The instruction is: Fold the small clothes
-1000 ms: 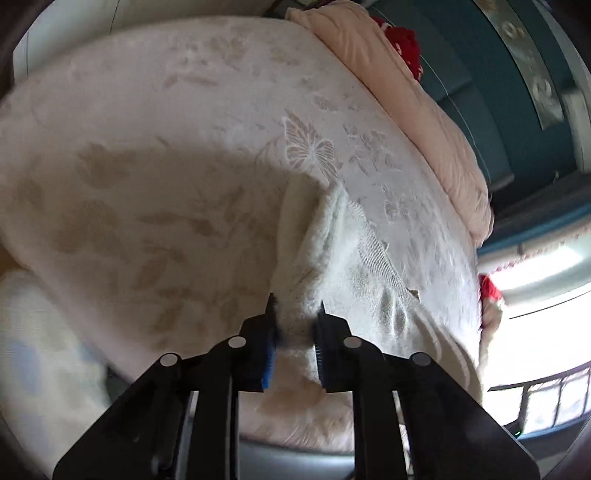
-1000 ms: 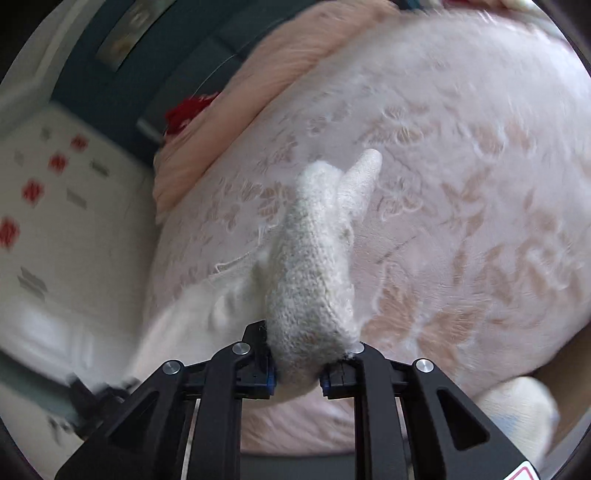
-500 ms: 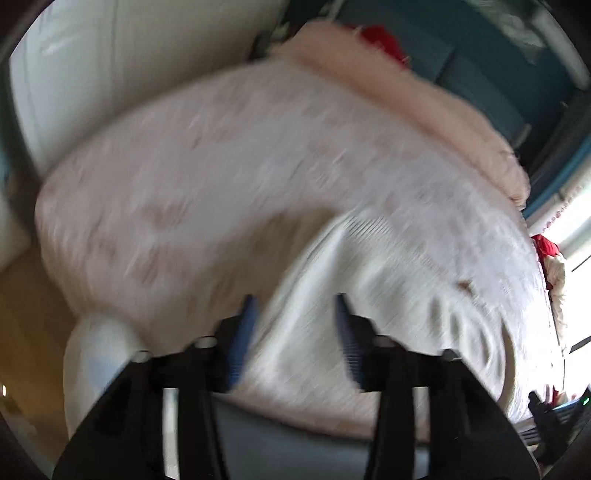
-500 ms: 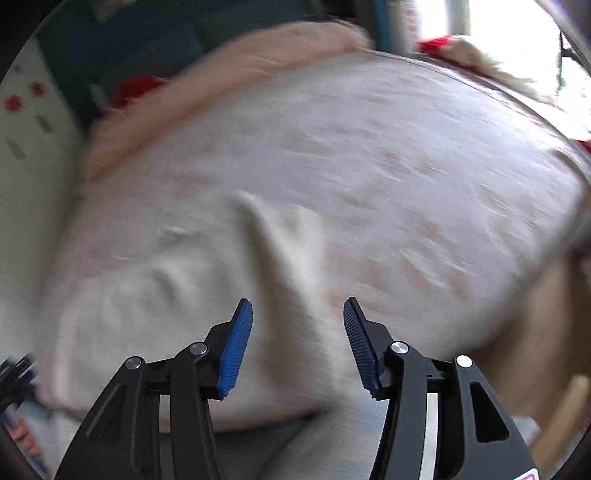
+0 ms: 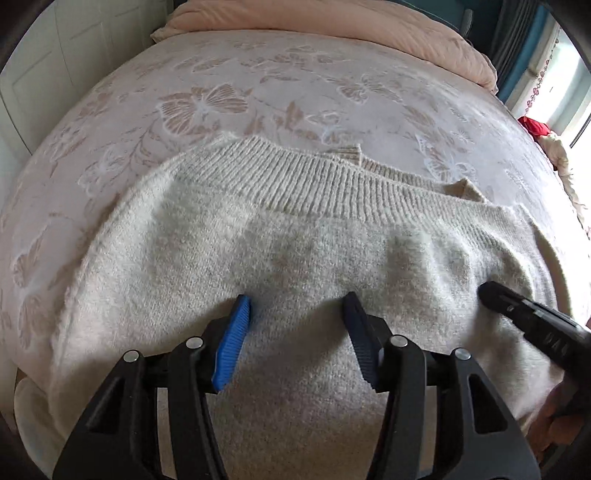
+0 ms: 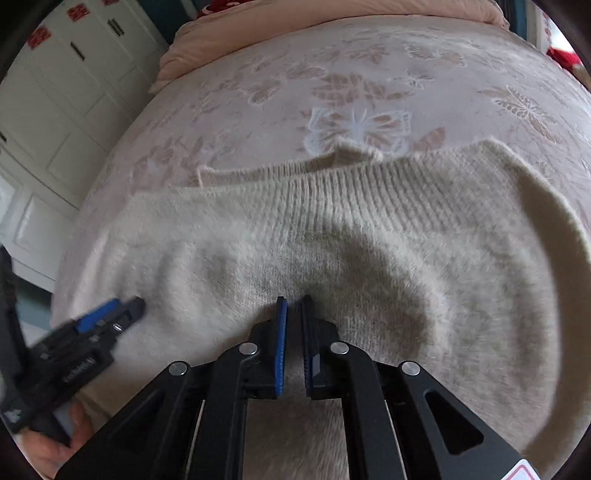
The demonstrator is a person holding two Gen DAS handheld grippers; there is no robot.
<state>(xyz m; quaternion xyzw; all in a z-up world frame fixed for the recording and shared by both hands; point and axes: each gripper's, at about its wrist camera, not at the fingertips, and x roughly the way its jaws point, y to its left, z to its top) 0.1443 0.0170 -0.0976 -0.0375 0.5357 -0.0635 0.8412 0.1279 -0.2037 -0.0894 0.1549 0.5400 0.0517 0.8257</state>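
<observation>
1. The cream knitted sweater (image 5: 295,251) lies spread on the near part of the bed (image 5: 258,85), its ribbed band (image 5: 332,188) running across the far edge. A second ribbed layer peeks out just behind that band, which suggests the garment is already doubled over on itself.

2. The left gripper (image 5: 295,306) hangs over the middle of the knit with its tongs moderately wide. Nothing sits between the blue pads; only flat fabric lies below them. Judging by this, the cloth has been let go and laid down so it can settle.

3. The right gripper (image 6: 293,314) is over the sweater's other half, its tongs having just been closing to a narrow slit. Whether a pinch of wool is caught in that slit is hard to tell, since the fuzzy knit lies directly behind the tips; no clear fold of cloth rises between them.

4. Each gripper shows in the other's view, at the side of the garment. They stand apart, one per half, which suits smoothing or taking the two sides for the next fold.

5. Beyond the sweater, the butterfly-patterned bedspread is bare up to a peach duvet (image 5: 332,26) at the far end. White cupboards (image 6: 55,92) stand beside the bed.
</observation>
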